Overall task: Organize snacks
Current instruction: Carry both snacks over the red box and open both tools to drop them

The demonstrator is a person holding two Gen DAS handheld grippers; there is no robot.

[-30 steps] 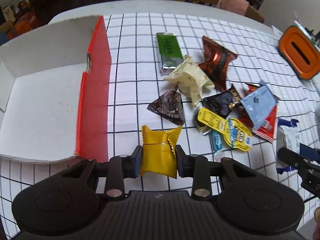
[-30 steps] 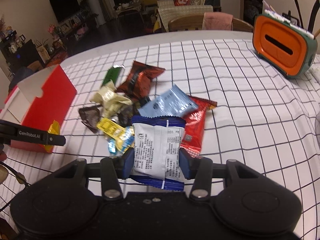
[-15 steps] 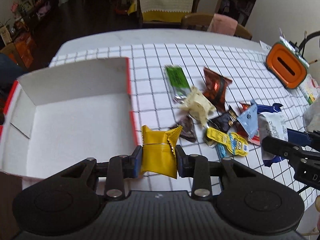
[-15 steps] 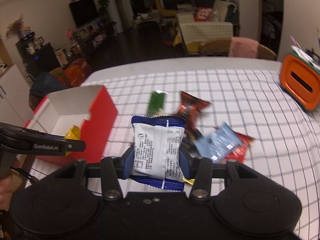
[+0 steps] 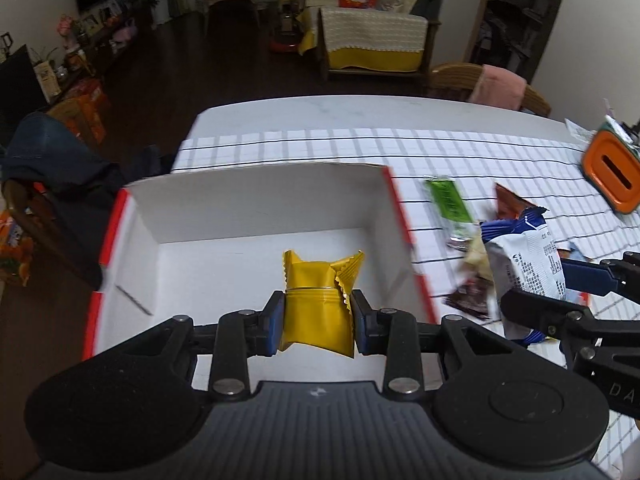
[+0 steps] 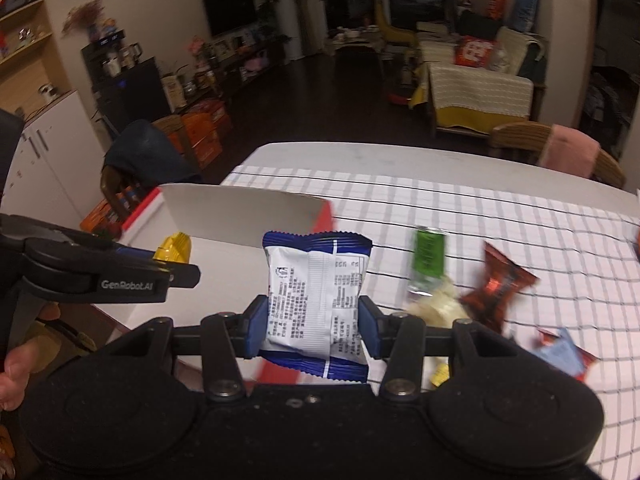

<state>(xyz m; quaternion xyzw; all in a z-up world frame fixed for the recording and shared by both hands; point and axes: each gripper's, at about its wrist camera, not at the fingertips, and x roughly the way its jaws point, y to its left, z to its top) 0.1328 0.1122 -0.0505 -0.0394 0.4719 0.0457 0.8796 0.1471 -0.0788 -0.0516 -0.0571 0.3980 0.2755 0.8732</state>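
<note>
My view: a white table under a black-grid cloth. On the cloth lie 1 open red-and-white box, a green packet, a brown-red packet, a cream wrapper, a dark wrapper and an orange holder.

Two matte black handheld grippers are showing blue-padded jaws, silver screws at the finger pivots and round dimpled housings; the left gripper is bearing white "GenRobot.AI" lettering, the right gripper a ribbed back.
</note>
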